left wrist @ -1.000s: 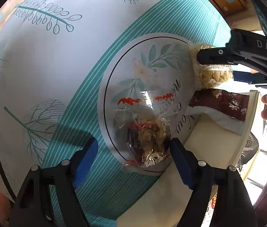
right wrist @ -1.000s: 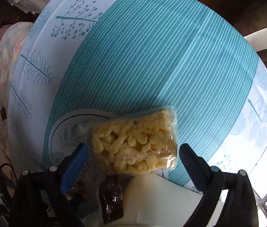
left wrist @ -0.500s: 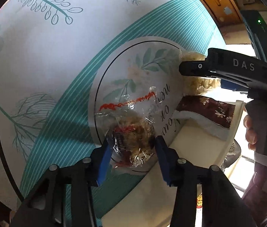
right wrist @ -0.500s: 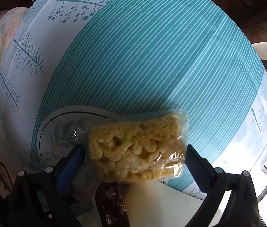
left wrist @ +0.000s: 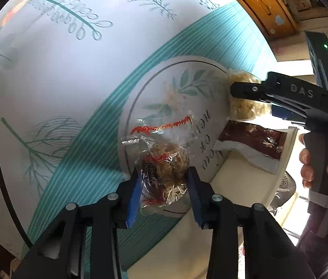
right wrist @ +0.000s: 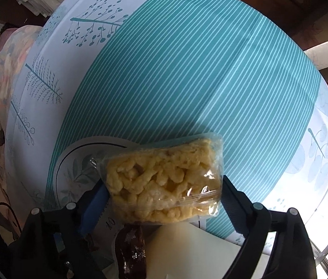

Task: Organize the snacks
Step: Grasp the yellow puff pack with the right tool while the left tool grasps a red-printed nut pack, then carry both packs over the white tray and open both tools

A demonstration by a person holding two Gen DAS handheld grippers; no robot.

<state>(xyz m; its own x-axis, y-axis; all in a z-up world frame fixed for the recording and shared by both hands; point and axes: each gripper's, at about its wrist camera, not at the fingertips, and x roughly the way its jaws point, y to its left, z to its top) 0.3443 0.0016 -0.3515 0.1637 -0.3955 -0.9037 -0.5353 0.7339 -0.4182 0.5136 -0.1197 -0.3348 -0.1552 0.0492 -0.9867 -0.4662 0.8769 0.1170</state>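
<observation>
Both grippers have just been closing: left gripper (left wrist: 164, 191) pinches the clear-wrapped snack (left wrist: 164, 174) at the plate's (left wrist: 164, 69) near rim, so lift gently; right gripper (right wrist: 164, 200) brackets the yellow puffs (right wrist: 164, 181).

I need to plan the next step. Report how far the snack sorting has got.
Done: the dark brown packet lies on the cream tray. In hand: the left tongs have just been closing and now pinch the clear-wrapped snack on the round mat; the right tongs have just been closing on the yellow puff packet. Left: both packets probably still go to the tray.
</observation>
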